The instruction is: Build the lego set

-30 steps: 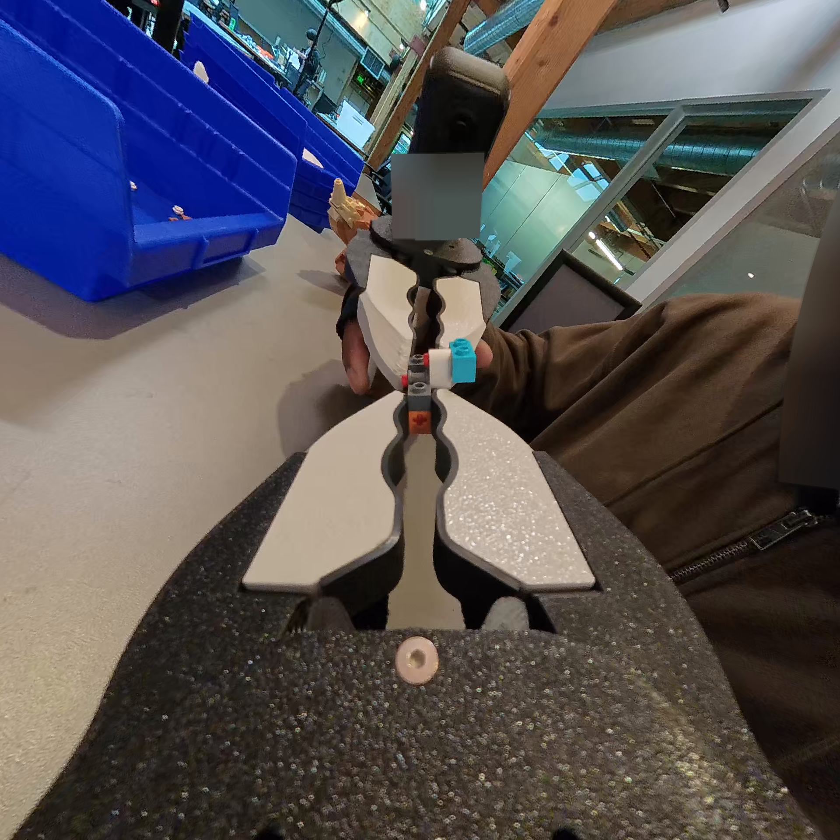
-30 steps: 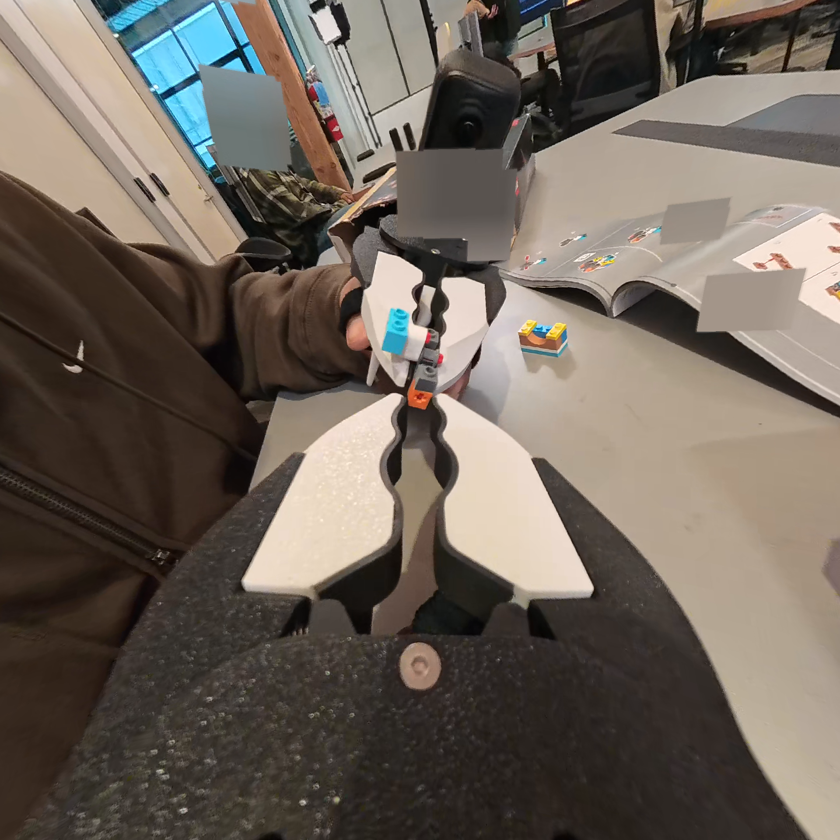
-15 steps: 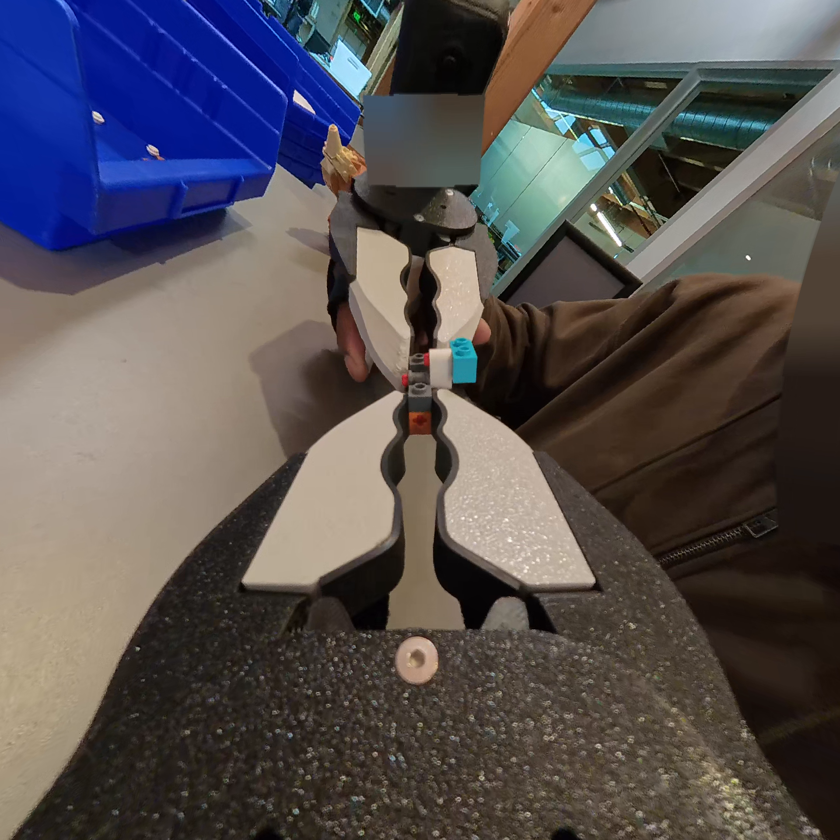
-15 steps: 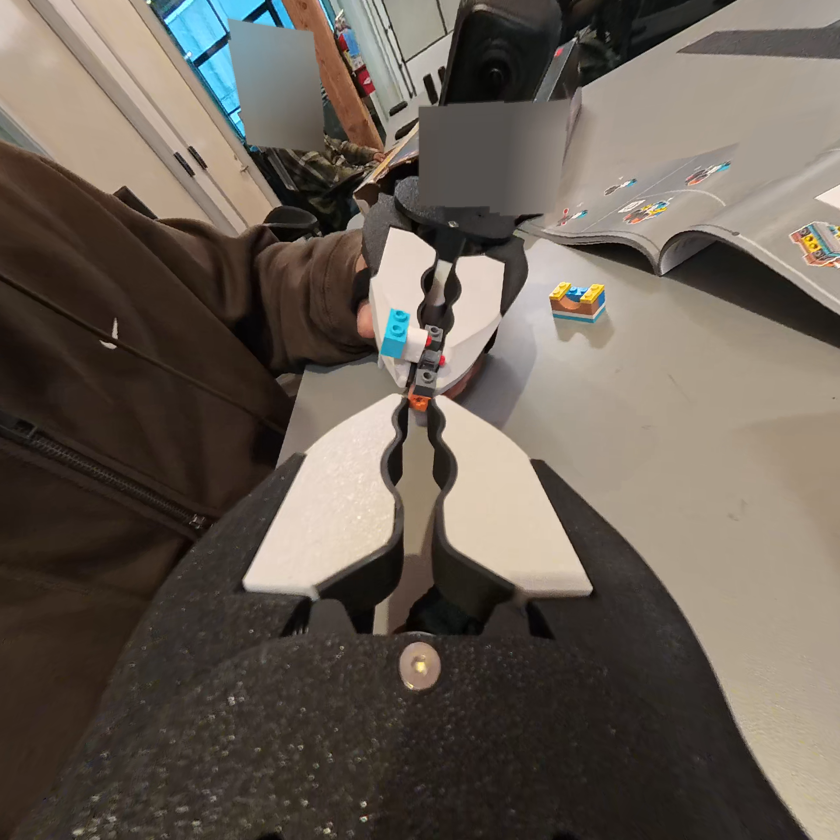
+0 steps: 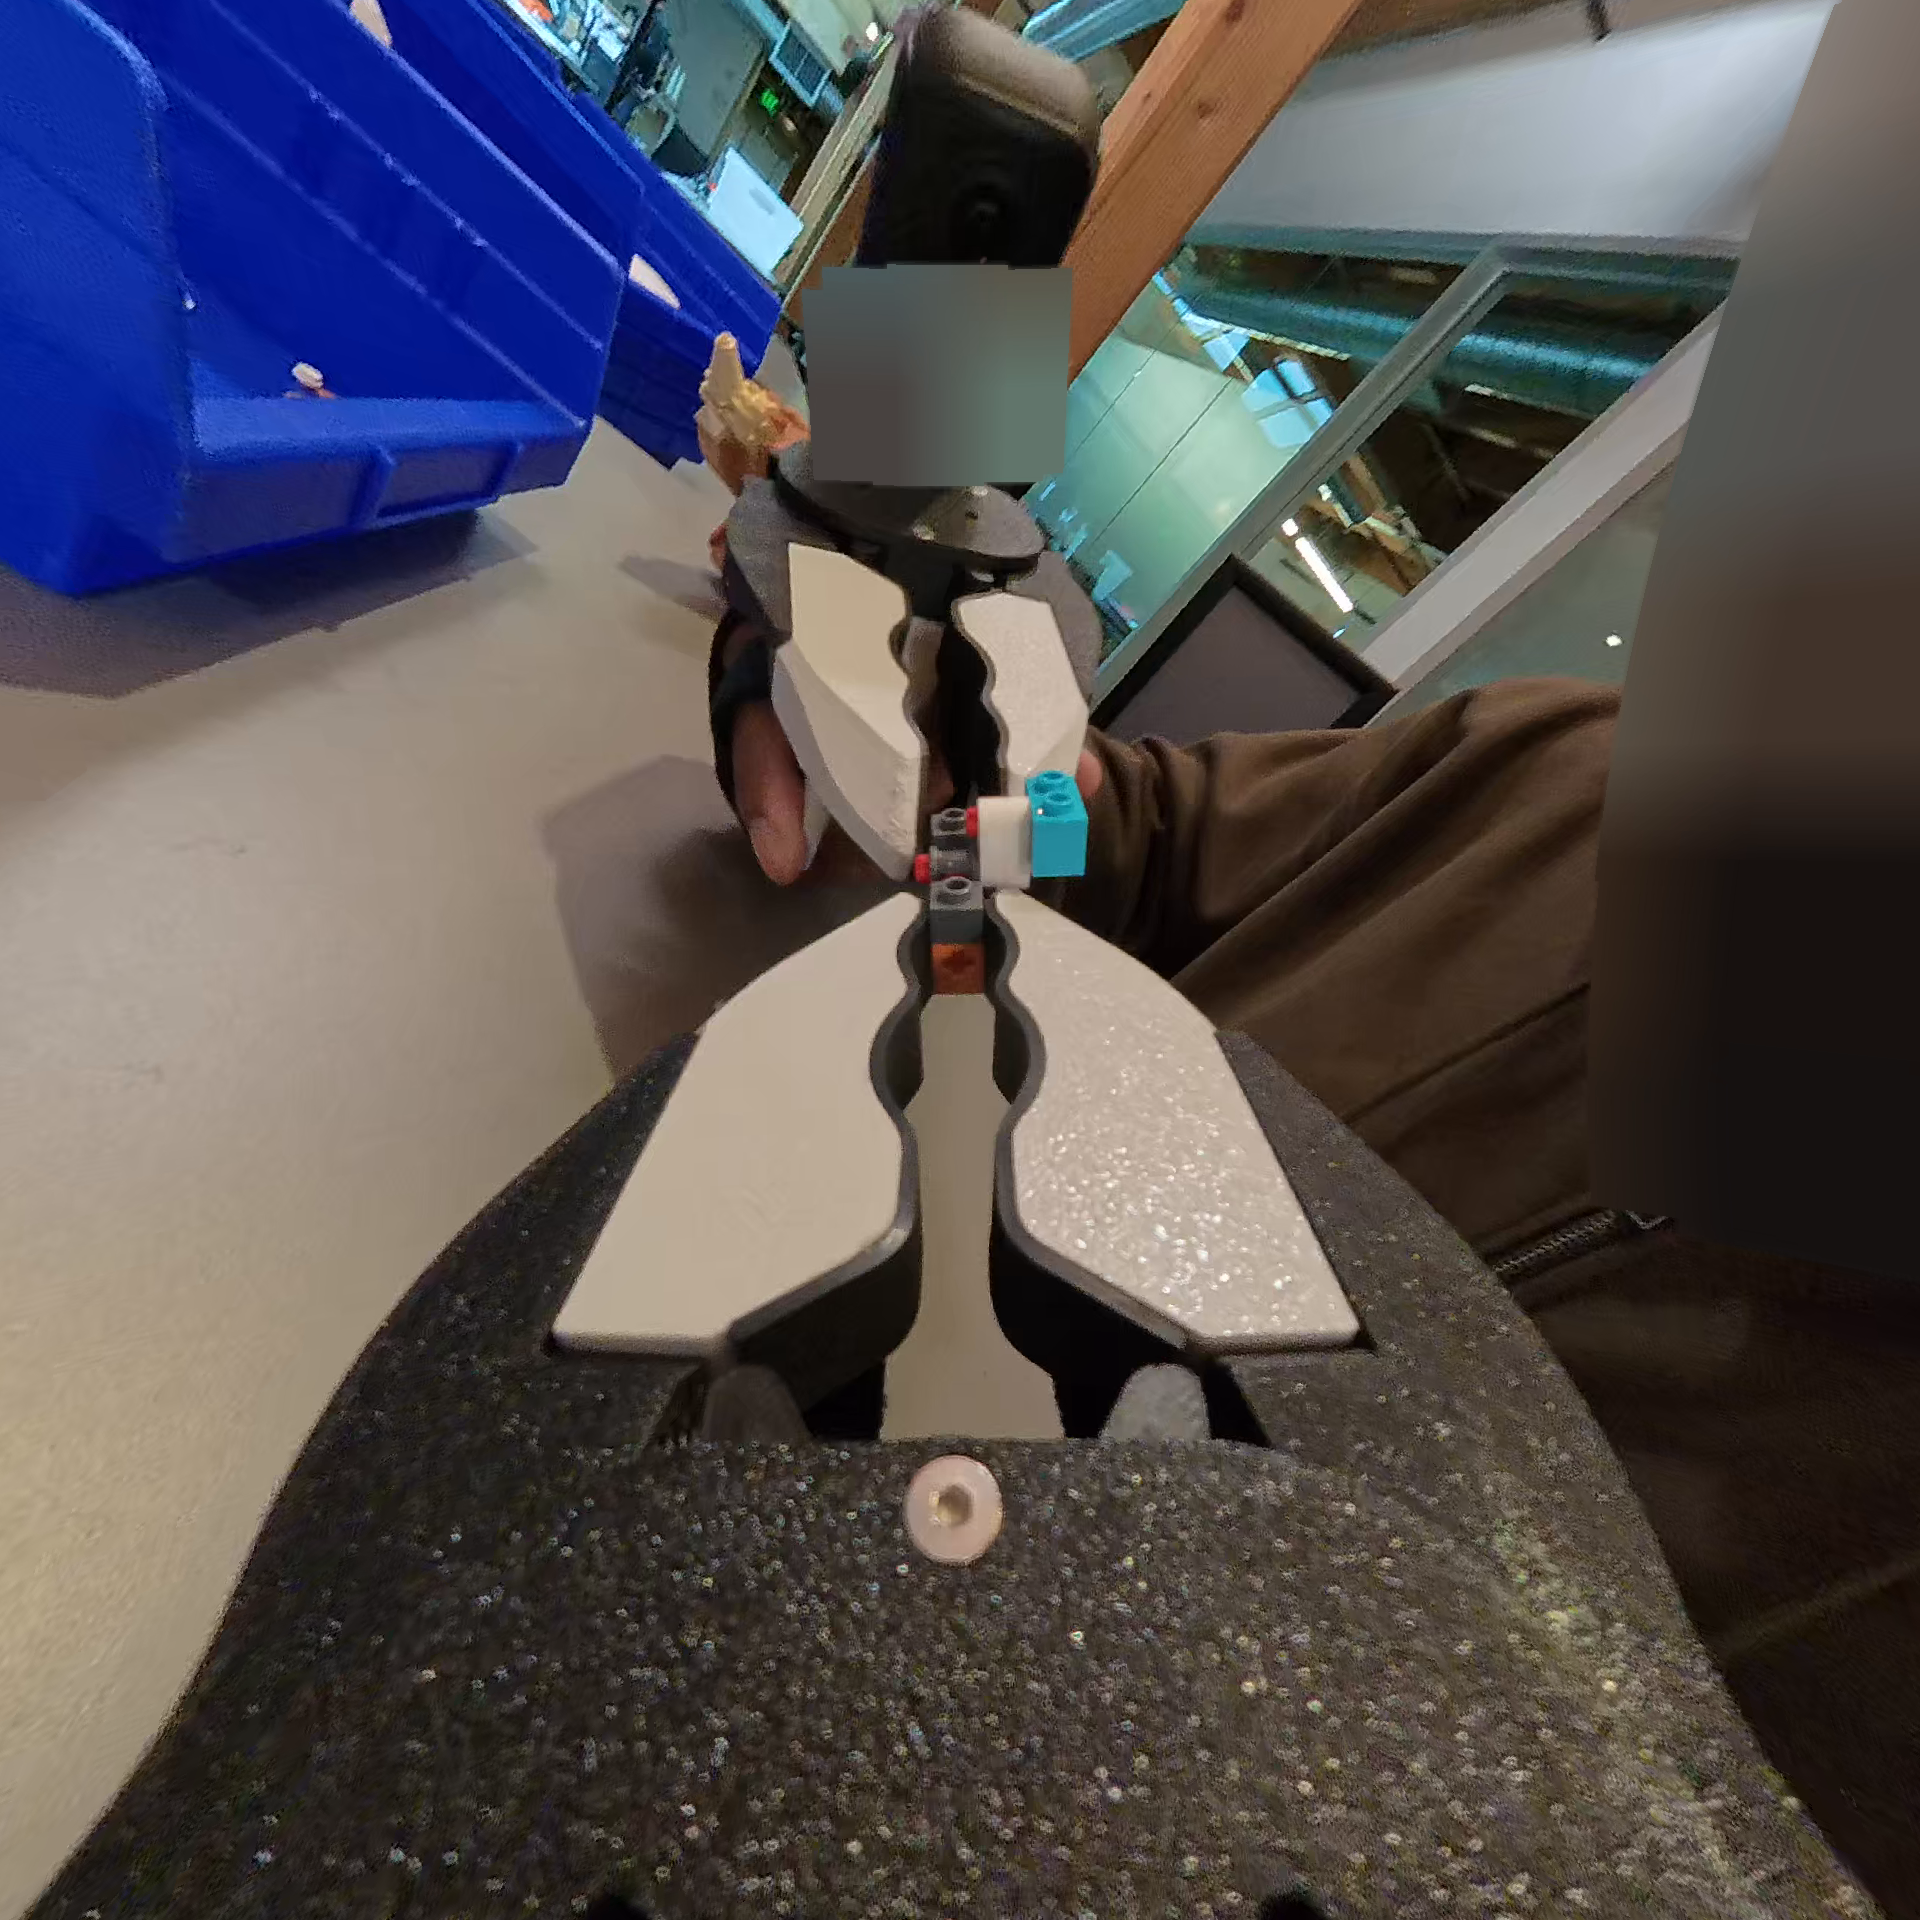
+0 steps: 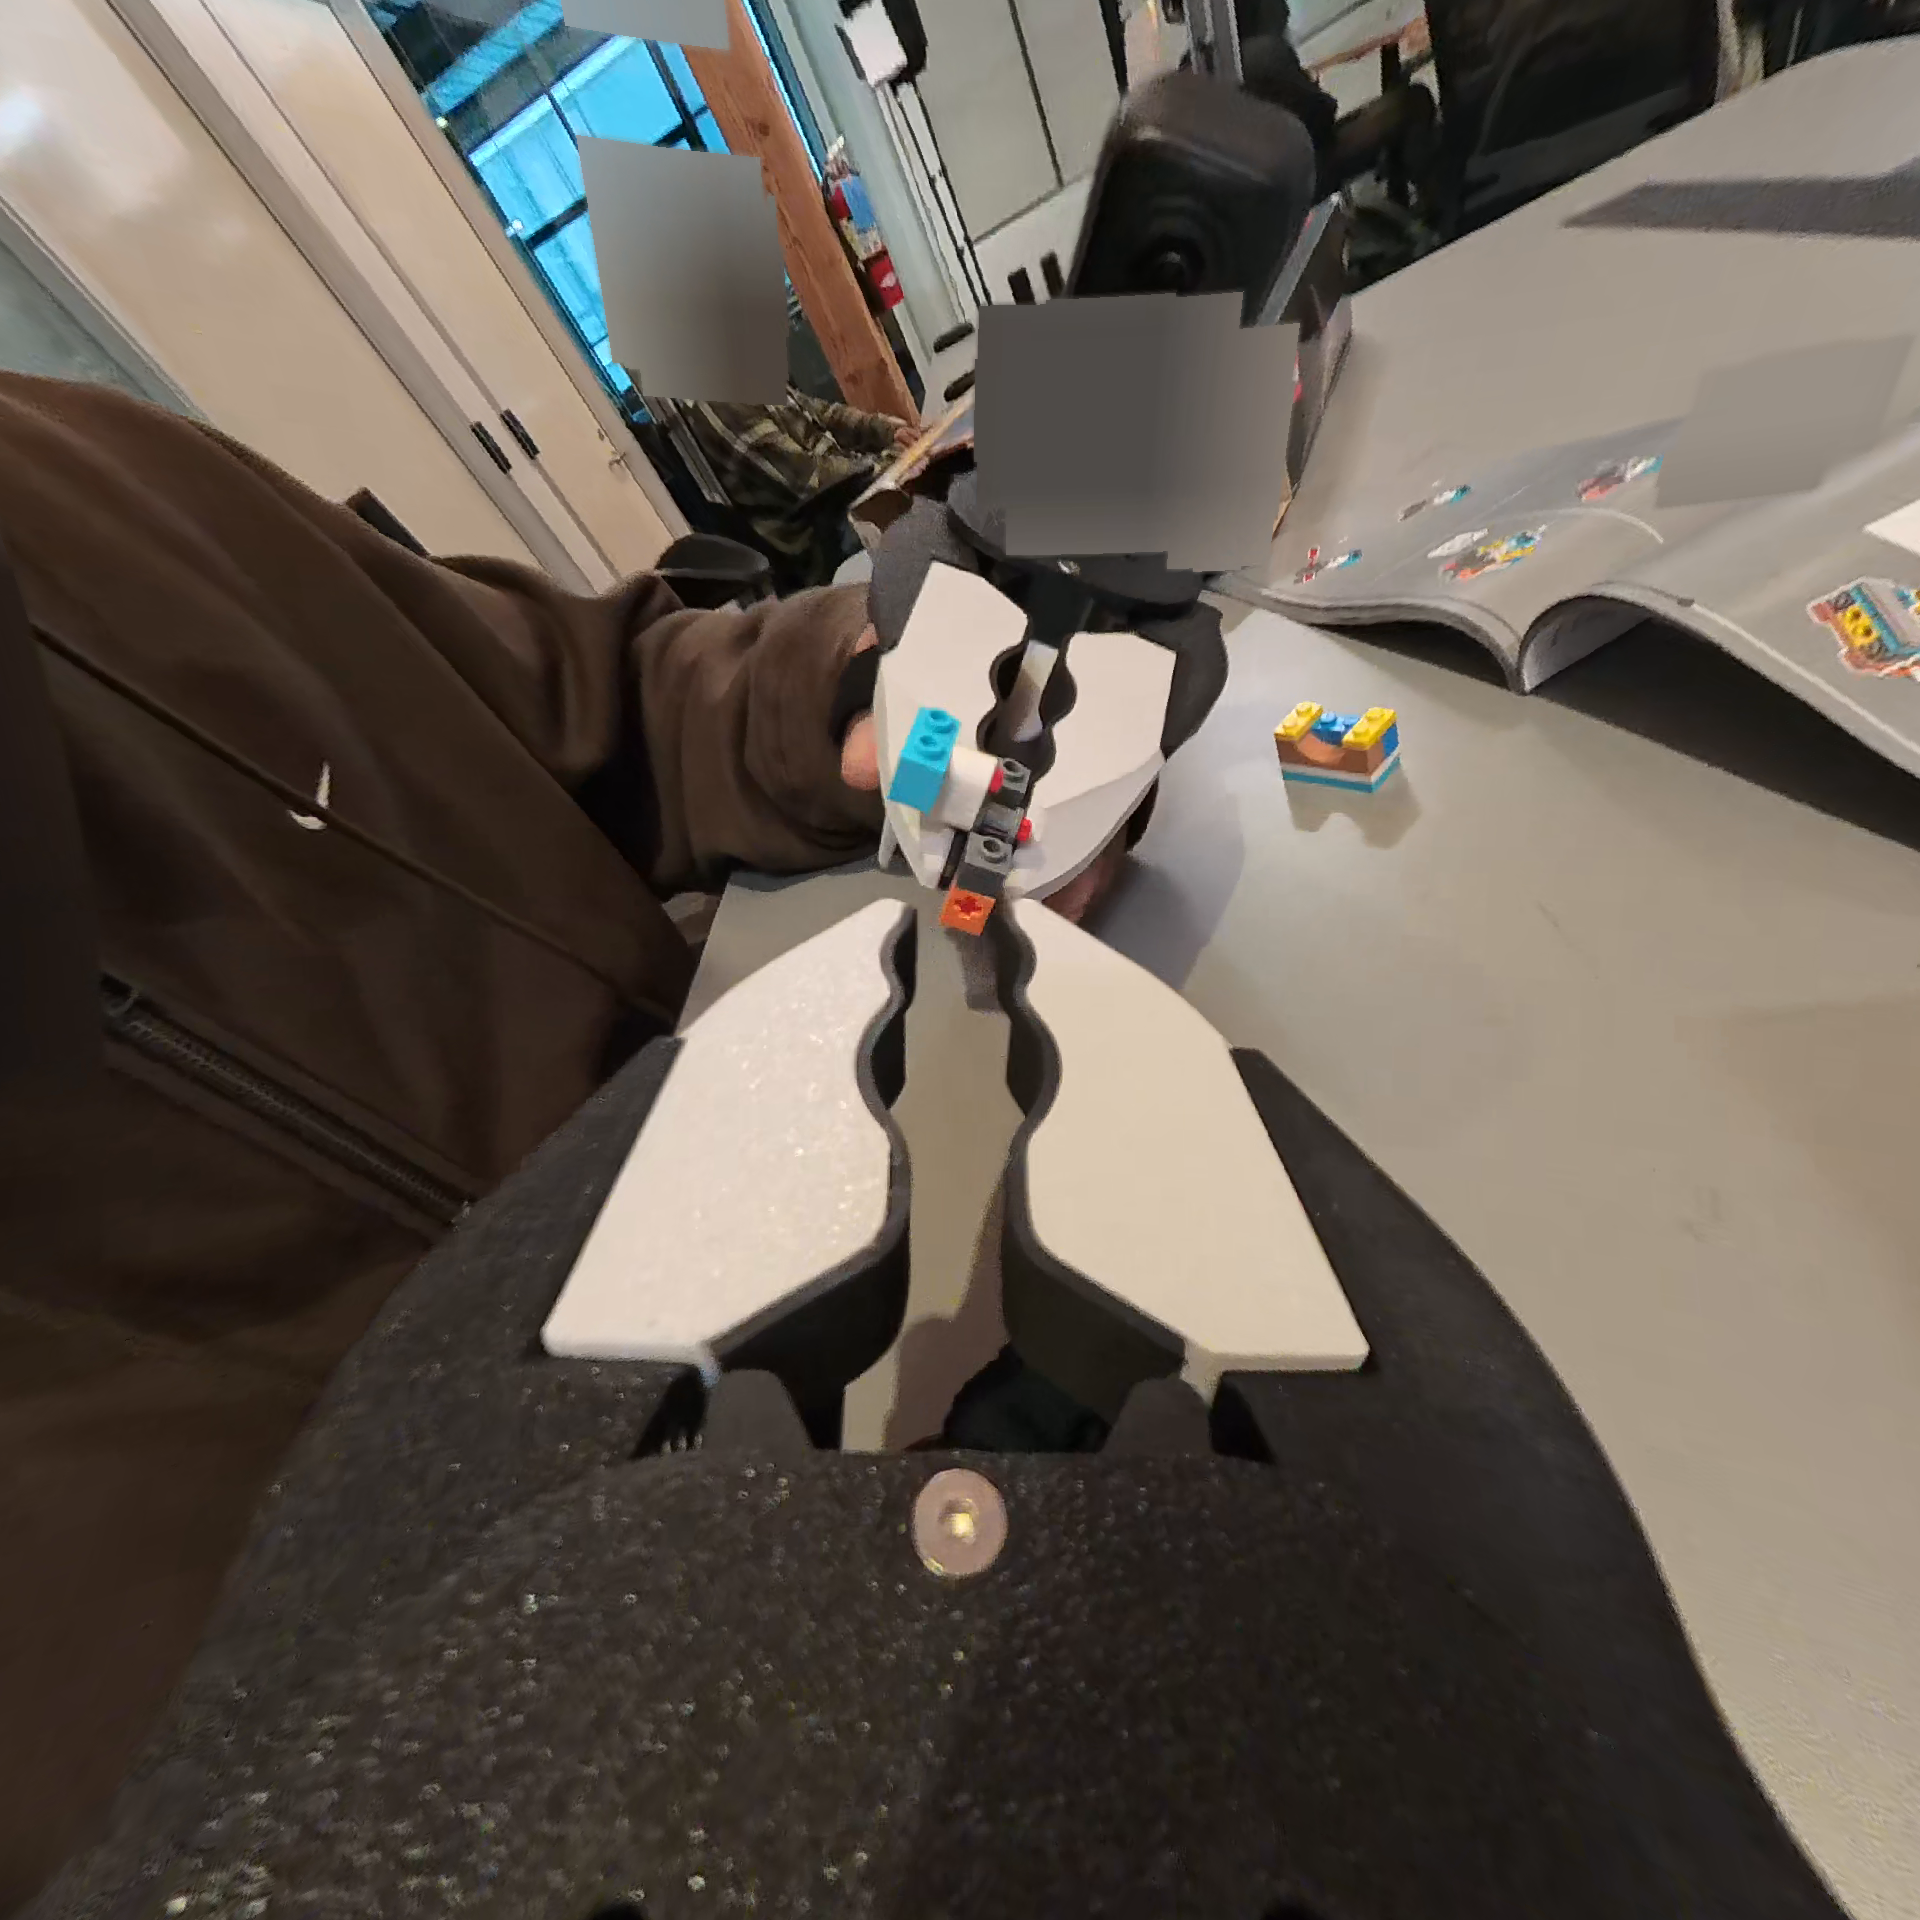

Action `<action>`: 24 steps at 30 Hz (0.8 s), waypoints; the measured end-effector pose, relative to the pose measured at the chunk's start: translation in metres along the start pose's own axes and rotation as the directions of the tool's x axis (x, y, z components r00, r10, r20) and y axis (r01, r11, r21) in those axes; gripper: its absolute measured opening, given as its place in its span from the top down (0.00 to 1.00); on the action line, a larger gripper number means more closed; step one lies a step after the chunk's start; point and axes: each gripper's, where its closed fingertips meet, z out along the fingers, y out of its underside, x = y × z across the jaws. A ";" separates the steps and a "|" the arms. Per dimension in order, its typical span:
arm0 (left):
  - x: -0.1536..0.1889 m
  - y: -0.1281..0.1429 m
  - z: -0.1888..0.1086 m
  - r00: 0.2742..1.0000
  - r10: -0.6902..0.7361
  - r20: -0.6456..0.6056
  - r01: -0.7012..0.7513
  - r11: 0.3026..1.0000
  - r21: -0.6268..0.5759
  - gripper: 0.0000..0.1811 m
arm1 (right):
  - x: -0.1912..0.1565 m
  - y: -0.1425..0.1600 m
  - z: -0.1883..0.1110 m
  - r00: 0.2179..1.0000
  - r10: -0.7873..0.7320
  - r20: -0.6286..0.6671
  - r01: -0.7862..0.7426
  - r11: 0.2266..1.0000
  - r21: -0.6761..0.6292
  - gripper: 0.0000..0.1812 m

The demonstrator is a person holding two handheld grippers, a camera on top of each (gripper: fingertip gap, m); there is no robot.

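A small lego assembly point(image 5: 1003, 847) is a stack: an orange piece point(image 5: 956, 964) at the bottom, dark grey pieces with red studs, then a white brick and a teal brick point(image 5: 1058, 826) sticking out sideways. My left gripper point(image 5: 956, 914) is shut on its orange and grey lower end and holds it above the table. My right gripper point(image 6: 961, 920) faces it tip to tip. Its fingers stand slightly apart, wider than the orange piece point(image 6: 966, 910). The assembly point(image 6: 971, 774) sits in the tips of the left gripper point(image 6: 977, 873). The right gripper point(image 5: 961, 831) also shows in the left wrist view.
A small yellow, blue and brown lego build point(image 6: 1338, 746) stands on the grey table point(image 6: 1507, 1039). An open instruction booklet point(image 6: 1662, 582) lies behind it. Blue bins point(image 5: 312, 312) and a tan lego figure point(image 5: 743, 416) are at the far left. A brown jacket sleeve point(image 6: 468, 727) is close by. Only a small space, under 4 cm, lies between the two pairs of fingers.
The right gripper's fingers have spread a little and no longer pinch the orange end. The left gripper still holds the assembly. Both grippers tilted slightly.
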 end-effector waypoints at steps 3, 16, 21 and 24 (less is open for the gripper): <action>0.004 -0.006 -0.003 0.999 -0.027 -0.046 0.029 0.999 0.039 0.96 | 0.001 -0.004 -0.004 1.000 -0.003 -0.009 0.004 1.000 0.029 0.91; 0.008 -0.011 -0.004 0.993 -0.057 -0.101 0.064 0.995 0.072 0.96 | -0.002 -0.011 -0.003 1.000 -0.006 0.004 0.005 0.997 0.079 0.95; -0.005 -0.004 0.000 0.999 0.023 0.033 -0.023 1.000 0.012 0.96 | 0.004 -0.008 -0.004 0.999 -0.024 -0.040 0.027 0.998 0.061 0.94; -0.028 0.006 -0.002 0.956 0.173 0.238 -0.150 0.982 -0.113 0.96 | 0.017 -0.004 -0.009 0.988 -0.076 -0.134 0.079 0.997 0.015 0.93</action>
